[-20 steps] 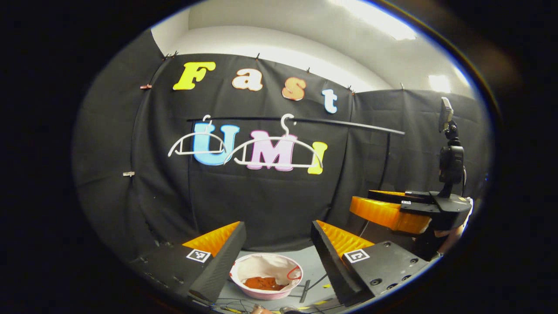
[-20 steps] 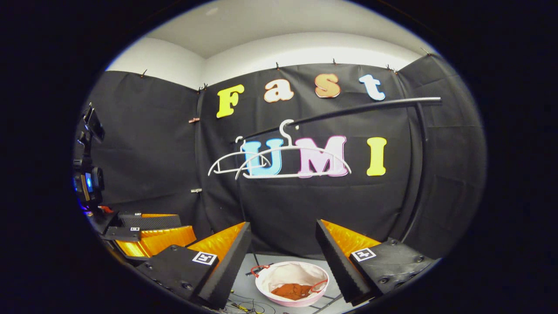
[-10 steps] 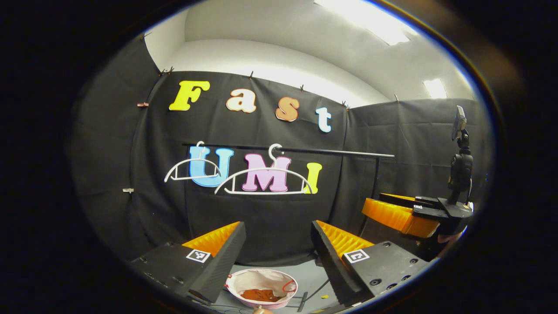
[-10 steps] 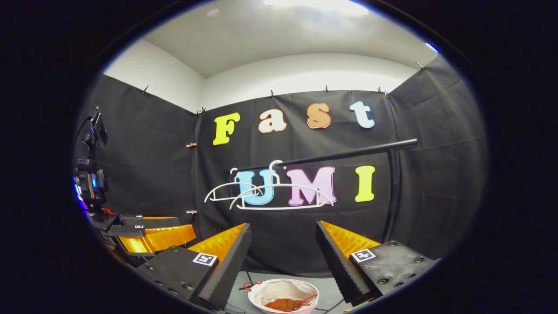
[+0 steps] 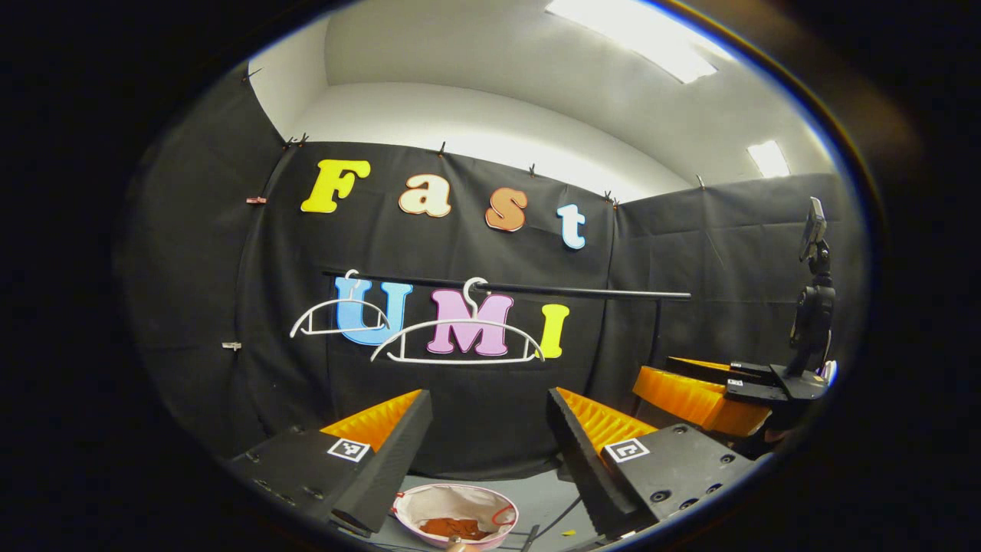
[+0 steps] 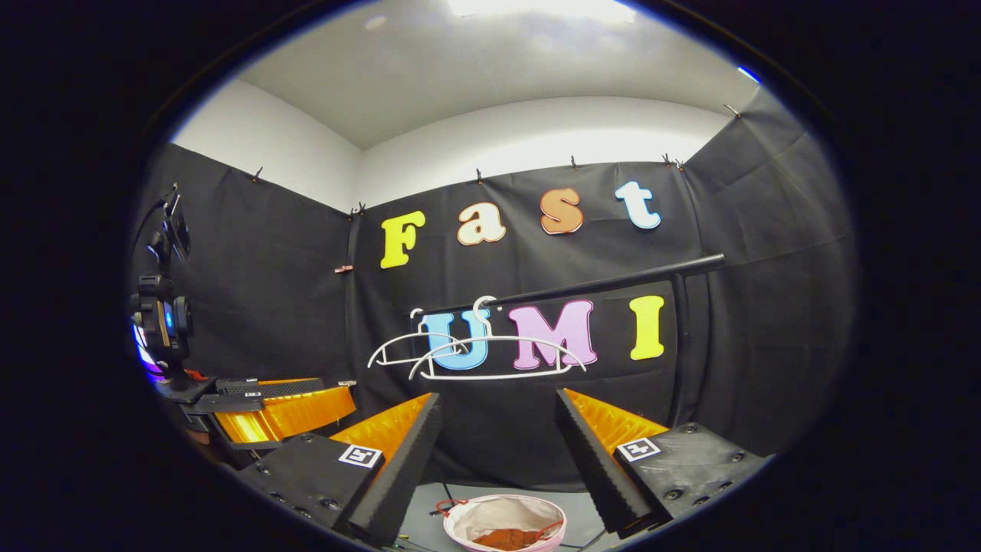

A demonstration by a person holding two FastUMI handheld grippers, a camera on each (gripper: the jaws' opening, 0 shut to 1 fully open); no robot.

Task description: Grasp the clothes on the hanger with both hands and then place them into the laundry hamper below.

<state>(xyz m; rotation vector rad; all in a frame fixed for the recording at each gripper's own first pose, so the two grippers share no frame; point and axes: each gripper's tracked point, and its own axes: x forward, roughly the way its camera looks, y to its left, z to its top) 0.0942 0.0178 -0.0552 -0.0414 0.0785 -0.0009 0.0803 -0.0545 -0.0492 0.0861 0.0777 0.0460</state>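
Fingers of left gripper point(image 5: 489, 437) spread apart, gripping nothing; right gripper point(image 6: 497, 441) same, fingers wide and empty. Both held up high, well above the laundry hamper point(image 6: 506, 523), which sits on the floor low between the fingers. Rust-orange clothes point(image 6: 502, 538) lie inside the hamper. Two white hangers point(image 5: 457, 337) hang bare on the black rail point(image 5: 582, 291) at the far wall.

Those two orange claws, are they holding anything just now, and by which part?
Nothing is held. The left gripper and right gripper both stand open and bare; the orange garment lies in the hamper below.
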